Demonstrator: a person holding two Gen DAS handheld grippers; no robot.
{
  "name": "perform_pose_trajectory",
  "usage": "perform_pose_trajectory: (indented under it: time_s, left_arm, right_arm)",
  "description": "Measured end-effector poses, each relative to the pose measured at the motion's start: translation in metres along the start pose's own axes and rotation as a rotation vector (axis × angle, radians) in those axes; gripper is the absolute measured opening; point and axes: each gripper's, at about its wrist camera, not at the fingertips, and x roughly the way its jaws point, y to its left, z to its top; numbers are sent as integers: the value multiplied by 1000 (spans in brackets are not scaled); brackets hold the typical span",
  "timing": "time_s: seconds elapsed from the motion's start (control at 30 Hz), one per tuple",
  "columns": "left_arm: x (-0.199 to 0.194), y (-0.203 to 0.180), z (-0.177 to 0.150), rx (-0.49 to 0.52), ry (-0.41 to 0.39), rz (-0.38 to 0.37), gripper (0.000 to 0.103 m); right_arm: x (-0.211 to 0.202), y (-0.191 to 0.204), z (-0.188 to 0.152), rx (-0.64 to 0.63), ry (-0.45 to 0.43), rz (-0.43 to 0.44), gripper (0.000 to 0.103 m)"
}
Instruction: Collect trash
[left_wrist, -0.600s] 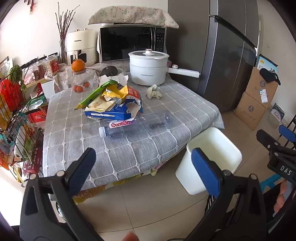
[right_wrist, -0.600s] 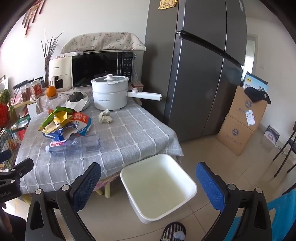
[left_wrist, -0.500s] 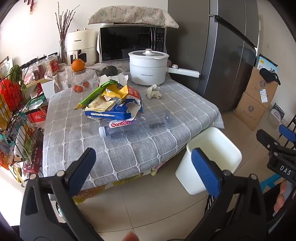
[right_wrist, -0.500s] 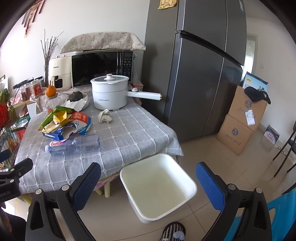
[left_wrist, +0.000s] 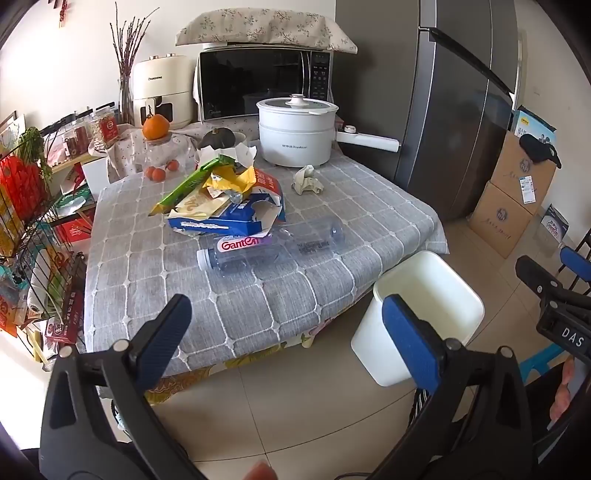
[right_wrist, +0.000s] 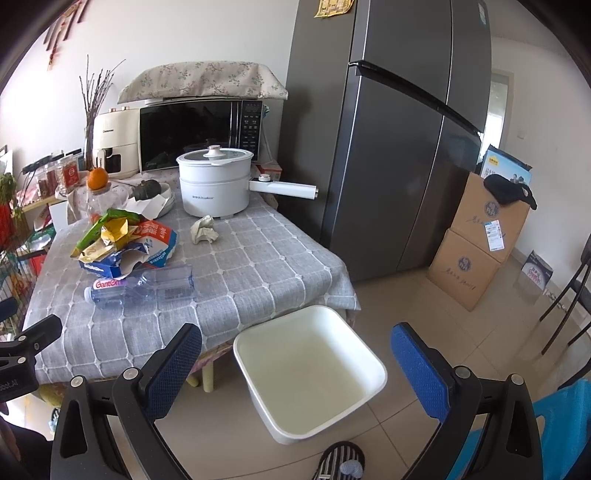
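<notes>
We hold the left tool (left_wrist: 284, 328) and the right tool (right_wrist: 297, 354) spread wide and empty short of the desk (left_wrist: 258, 295), where the plastic bottle (left_wrist: 269, 249) and wrapper pile (left_wrist: 221, 201) lie, and only the right view shows inside the white bin (right_wrist: 306, 373).

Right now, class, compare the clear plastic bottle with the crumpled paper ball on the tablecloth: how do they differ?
The plastic bottle is transparent with a pink label; the paper ball is opaque and off-white. The bottle is long and lies on its side; the ball is a small, wadded lump. The bottle lies against the pile of wrappers; the ball sits apart, near the white pot. Both rest on the tablecloth, untouched.
</notes>
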Motion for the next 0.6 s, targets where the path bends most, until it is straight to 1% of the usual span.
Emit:
perform_pose_trajectory:
  time_s: [0.37, 0.6]
  left_arm:
    - [1, 0, -2, 11, -24, 8, 103]
    - [2, 2, -4, 12, -23, 0, 103]
  right_arm:
    - [0, 0, -1, -4, 0, -4, 103]
    - [1, 0, -2, -6, 6, -9, 103]
